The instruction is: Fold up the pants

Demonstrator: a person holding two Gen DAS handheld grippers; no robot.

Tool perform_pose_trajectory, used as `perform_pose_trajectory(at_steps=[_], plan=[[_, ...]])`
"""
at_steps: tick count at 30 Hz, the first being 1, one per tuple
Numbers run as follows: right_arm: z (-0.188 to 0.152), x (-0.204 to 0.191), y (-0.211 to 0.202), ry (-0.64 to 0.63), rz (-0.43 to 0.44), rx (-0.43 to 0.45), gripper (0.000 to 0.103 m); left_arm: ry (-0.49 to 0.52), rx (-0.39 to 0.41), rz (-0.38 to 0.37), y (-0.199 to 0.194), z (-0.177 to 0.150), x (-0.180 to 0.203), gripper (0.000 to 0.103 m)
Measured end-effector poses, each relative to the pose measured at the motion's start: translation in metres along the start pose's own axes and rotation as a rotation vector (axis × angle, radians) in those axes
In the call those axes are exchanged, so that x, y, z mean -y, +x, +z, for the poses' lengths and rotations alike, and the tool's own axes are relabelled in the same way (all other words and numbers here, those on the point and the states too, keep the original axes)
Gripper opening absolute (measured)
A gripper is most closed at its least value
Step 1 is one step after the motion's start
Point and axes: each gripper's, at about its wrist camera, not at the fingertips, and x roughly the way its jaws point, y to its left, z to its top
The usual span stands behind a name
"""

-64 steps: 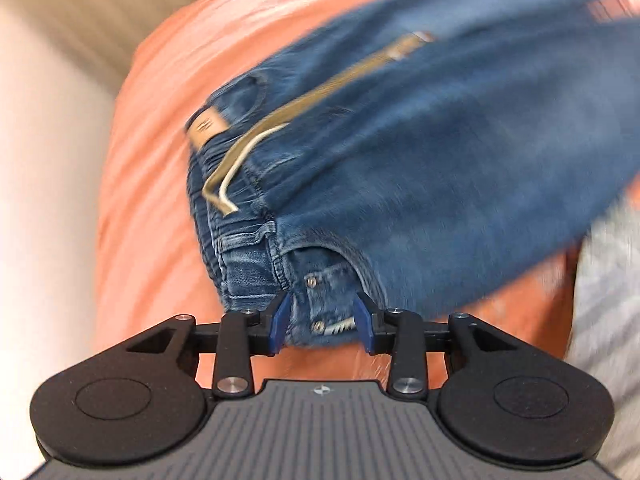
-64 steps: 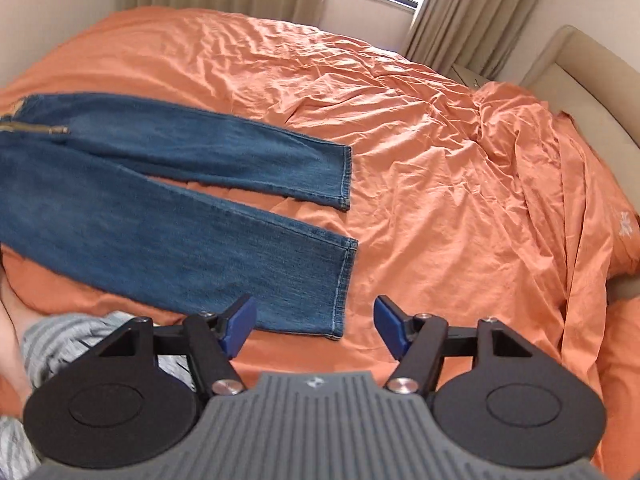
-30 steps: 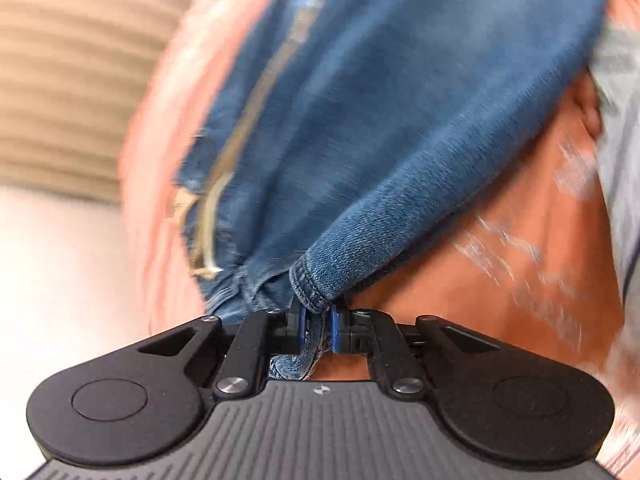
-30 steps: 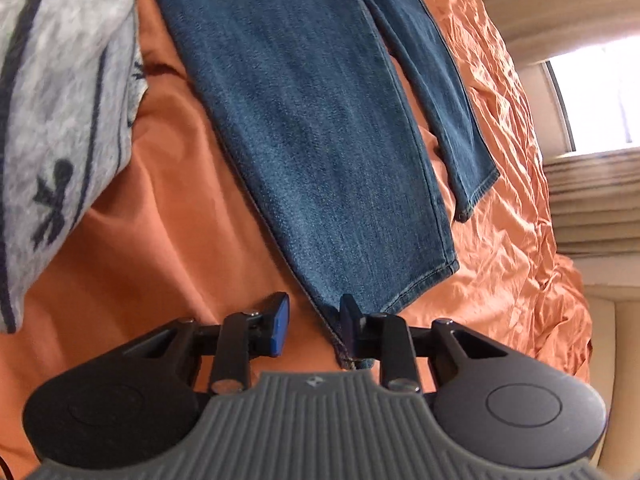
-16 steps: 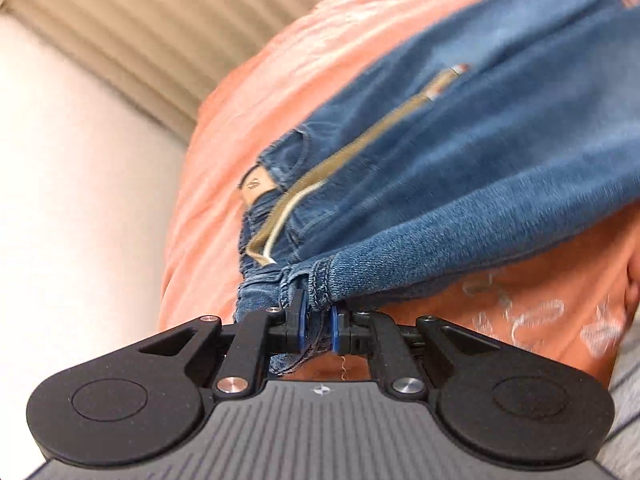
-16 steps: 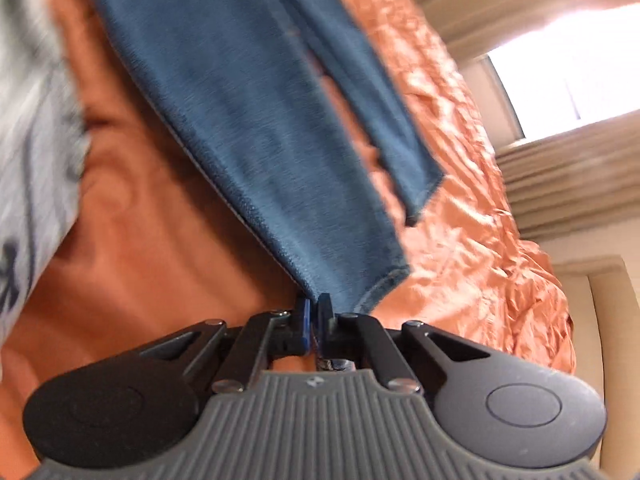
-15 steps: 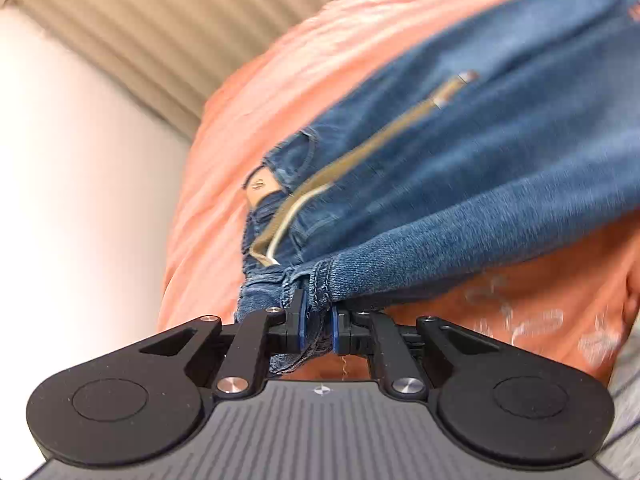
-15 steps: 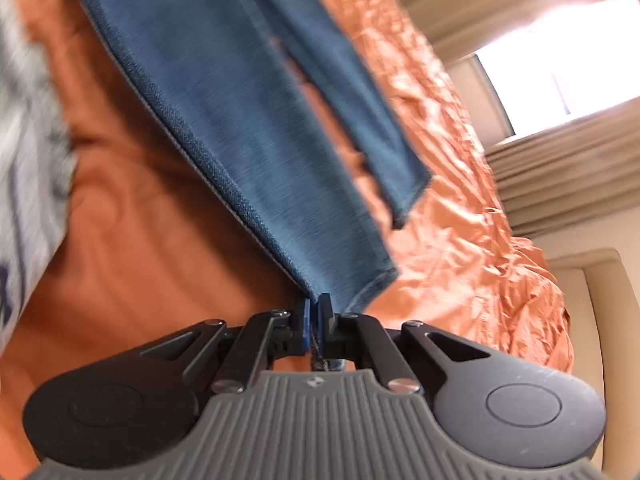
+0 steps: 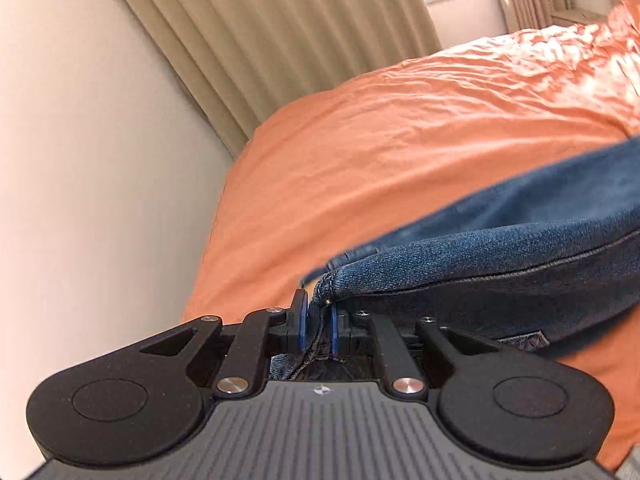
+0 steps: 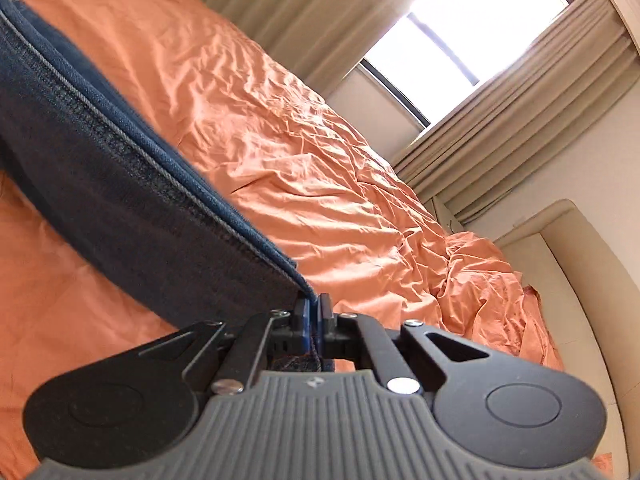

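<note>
Two grips are seen at once, and both are clamped on denim. In the left wrist view the left gripper (image 9: pixel 317 325) is pinched tight on a seamed corner of the pants (image 9: pixel 500 256), with cloth bunched between the blue pads (image 9: pixel 301 322) and more of it trailing off to the right edge of the frame. In the right wrist view the right gripper (image 10: pixel 314 320) is closed on the hem end of a leg, its jaws pressed nearly together on the thin fabric, and the pants (image 10: pixel 120 184) are stretched away toward the upper left of the frame.

The garment is held up off the orange bedspread (image 9: pixel 400 140), strung between the two grips. The step in hand is judged to be the first fold: the gripped edge is being carried over toward the far side of the bed. The next move is thought to call for both ends being lowered together, level and taut, so that one leg is laid squarely on the other.

Plenty of open bedspread (image 10: pixel 300 152) is seen across the middle of both frames. Room is tighter at the borders: a wall (image 9: pixel 80 160) and curtains (image 9: pixel 260 40) at the upper left in the left view, a padded headboard (image 10: pixel 568 280) at lower right in the right view.
</note>
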Motion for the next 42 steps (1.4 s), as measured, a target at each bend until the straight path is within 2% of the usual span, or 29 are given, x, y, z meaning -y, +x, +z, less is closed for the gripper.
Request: perform_pose_trajectory(at_steps=[4, 9, 15, 21, 25, 29, 30, 31, 32, 33, 34, 35, 38, 40, 42], plan=[[0.031, 0.001, 0.06, -0.011, 0.012, -0.057, 0.0, -0.022, -0.046, -0.005, 0.043, 0.042, -0.005, 0.012], [0.051, -0.016, 0.15, -0.03, 0.038, -0.136, 0.0, 0.006, -0.119, 0.002, 0.122, 0.067, 0.011, 0.012], [0.059, -0.044, 0.245, -0.084, 0.085, -0.236, 0.0, 0.058, -0.244, -0.013, 0.213, 0.071, 0.043, 0.012], [0.054, -0.063, 0.298, -0.113, 0.125, -0.304, 0.0, 0.124, -0.335, -0.036, 0.269, 0.058, 0.065, 0.012], [0.047, -0.069, 0.311, -0.1, 0.129, -0.314, 0.0, 0.158, -0.349, -0.041, 0.282, 0.049, 0.073, 0.013], [0.047, -0.067, 0.307, -0.044, 0.111, -0.312, 0.001, 0.16, -0.332, -0.028, 0.279, 0.052, 0.071, 0.024], [0.048, -0.066, 0.304, -0.033, 0.101, -0.312, 0.003, 0.153, -0.322, -0.024, 0.275, 0.053, 0.068, 0.035], [0.049, -0.064, 0.299, -0.022, 0.085, -0.314, 0.013, 0.134, -0.311, -0.026, 0.268, 0.053, 0.062, 0.044], [0.051, -0.061, 0.293, -0.01, 0.054, -0.316, 0.023, 0.107, -0.297, -0.041, 0.261, 0.054, 0.056, 0.07], [0.052, -0.057, 0.286, 0.008, 0.03, -0.314, 0.044, 0.075, -0.281, -0.061, 0.253, 0.057, 0.05, 0.096], [0.053, -0.052, 0.278, 0.041, 0.025, -0.312, 0.056, 0.052, -0.268, -0.082, 0.245, 0.06, 0.044, 0.099], [0.055, -0.045, 0.269, 0.093, 0.042, -0.311, 0.058, 0.038, -0.26, -0.101, 0.236, 0.062, 0.038, 0.097], [0.057, -0.036, 0.237, 0.251, 0.086, -0.313, 0.058, -0.042, -0.236, -0.128, 0.208, 0.065, 0.017, 0.097], [0.056, -0.04, 0.213, 0.343, 0.133, -0.314, 0.058, -0.138, -0.226, -0.152, 0.188, 0.058, -0.004, 0.097], [0.052, -0.05, 0.189, 0.45, 0.196, -0.313, 0.058, -0.245, -0.225, -0.179, 0.169, 0.044, -0.024, 0.091]])
